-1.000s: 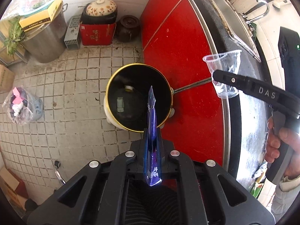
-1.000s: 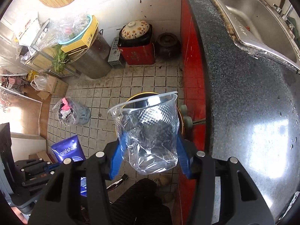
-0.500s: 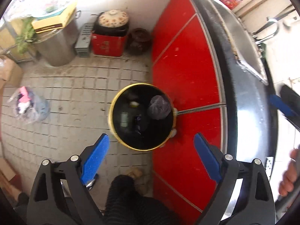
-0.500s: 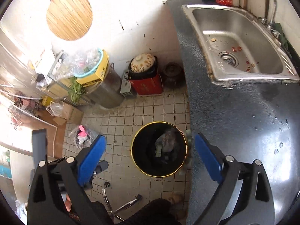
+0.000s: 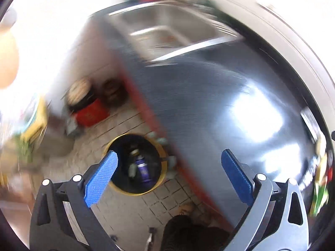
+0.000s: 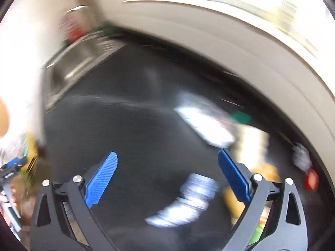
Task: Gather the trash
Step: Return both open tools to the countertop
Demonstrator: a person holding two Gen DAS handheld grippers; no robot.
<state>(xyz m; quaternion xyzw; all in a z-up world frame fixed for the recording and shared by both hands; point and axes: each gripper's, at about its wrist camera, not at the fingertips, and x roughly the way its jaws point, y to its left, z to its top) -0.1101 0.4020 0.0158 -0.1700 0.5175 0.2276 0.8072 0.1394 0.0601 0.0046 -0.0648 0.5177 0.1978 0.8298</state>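
Both grippers empty, jaws just opened wide. The left gripper (image 5: 169, 163) looks down at the bin (image 5: 136, 164) on the floor, below and between its pads; a purple wrapper (image 5: 143, 167) lies inside. The right gripper (image 6: 167, 165) faces the bench (image 6: 125, 125) — blurred litter (image 6: 188, 200) lies just ahead, between its pads and slightly right, long axis unclear — so the right hand seems nearer.

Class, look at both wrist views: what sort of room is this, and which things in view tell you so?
Most likely a home kitchen: a steel sink set in a dark stone counter, above a tiled floor where a yellow-rimmed bin stands.
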